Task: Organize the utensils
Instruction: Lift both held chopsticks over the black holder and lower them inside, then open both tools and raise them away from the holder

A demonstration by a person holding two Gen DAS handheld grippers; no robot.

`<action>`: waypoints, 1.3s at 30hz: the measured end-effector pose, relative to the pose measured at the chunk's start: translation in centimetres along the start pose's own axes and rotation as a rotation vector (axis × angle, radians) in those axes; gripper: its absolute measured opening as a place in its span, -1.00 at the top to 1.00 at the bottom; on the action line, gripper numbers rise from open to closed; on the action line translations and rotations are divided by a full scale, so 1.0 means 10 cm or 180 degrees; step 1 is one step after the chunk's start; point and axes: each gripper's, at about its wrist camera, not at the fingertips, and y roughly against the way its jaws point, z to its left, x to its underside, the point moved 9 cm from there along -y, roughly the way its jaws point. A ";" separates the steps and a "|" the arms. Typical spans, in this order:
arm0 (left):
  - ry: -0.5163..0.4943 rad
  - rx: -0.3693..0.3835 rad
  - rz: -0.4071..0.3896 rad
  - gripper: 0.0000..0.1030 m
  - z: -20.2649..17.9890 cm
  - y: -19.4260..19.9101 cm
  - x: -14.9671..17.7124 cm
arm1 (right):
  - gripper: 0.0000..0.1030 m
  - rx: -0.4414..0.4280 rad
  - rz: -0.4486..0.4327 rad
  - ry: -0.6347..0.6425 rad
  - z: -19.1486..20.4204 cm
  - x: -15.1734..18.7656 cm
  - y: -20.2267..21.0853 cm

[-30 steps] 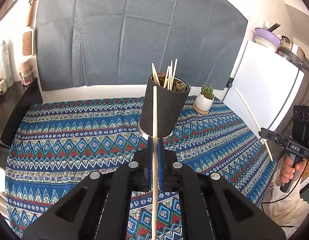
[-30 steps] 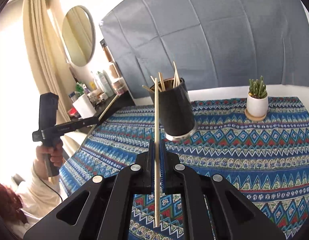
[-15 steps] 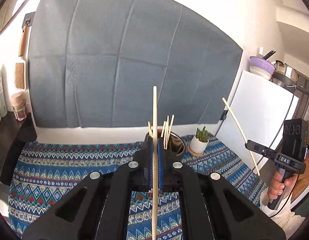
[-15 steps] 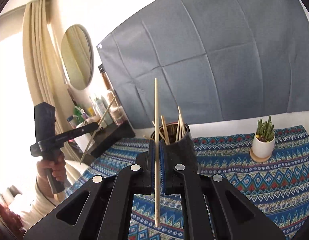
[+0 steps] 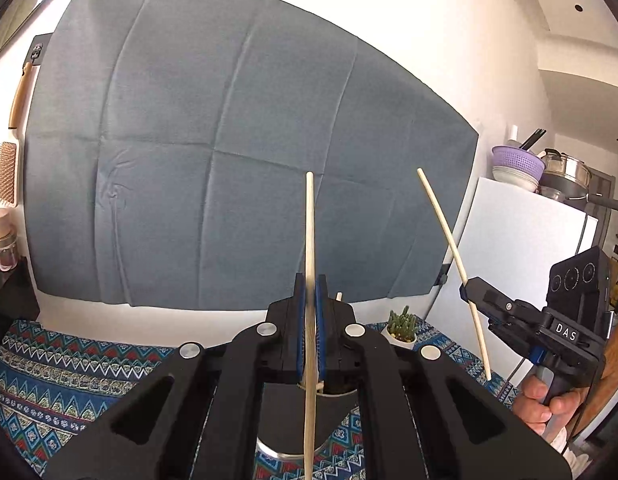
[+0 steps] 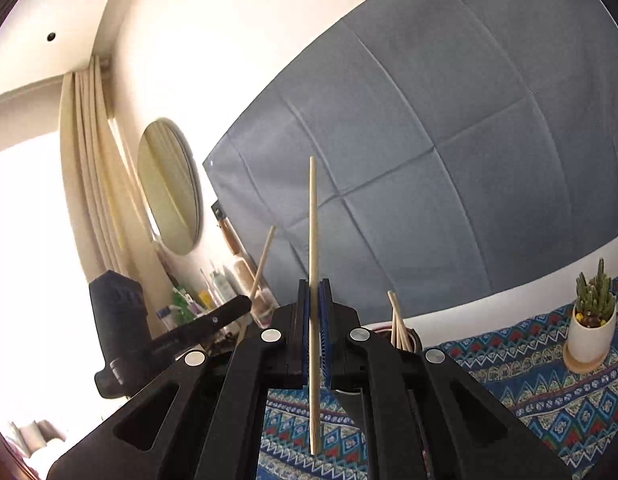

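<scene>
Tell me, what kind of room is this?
Probably a small lived-in flat: a fridge stacked with pots, a round mirror above toiletries, and a table under a patterned cloth.

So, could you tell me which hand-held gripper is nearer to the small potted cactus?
Right, it seems. The potted cactus looks larger, off to the right of the right hand-held gripper; from the left hand-held gripper it looks smaller, ahead and slightly right.
</scene>
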 end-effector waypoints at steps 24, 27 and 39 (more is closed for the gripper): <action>0.0425 0.0572 -0.1071 0.90 0.02 -0.50 0.10 | 0.91 0.0204 -0.0626 0.0369 -0.33 0.12 -0.74; 0.0413 0.0609 -0.1038 0.90 0.00 -0.53 0.13 | 0.91 0.0200 -0.0537 0.0261 -0.43 0.19 -0.83; 0.0286 0.0513 -0.0982 0.90 0.00 -0.58 0.14 | 0.91 0.0235 -0.0200 0.0306 -0.58 0.50 -1.04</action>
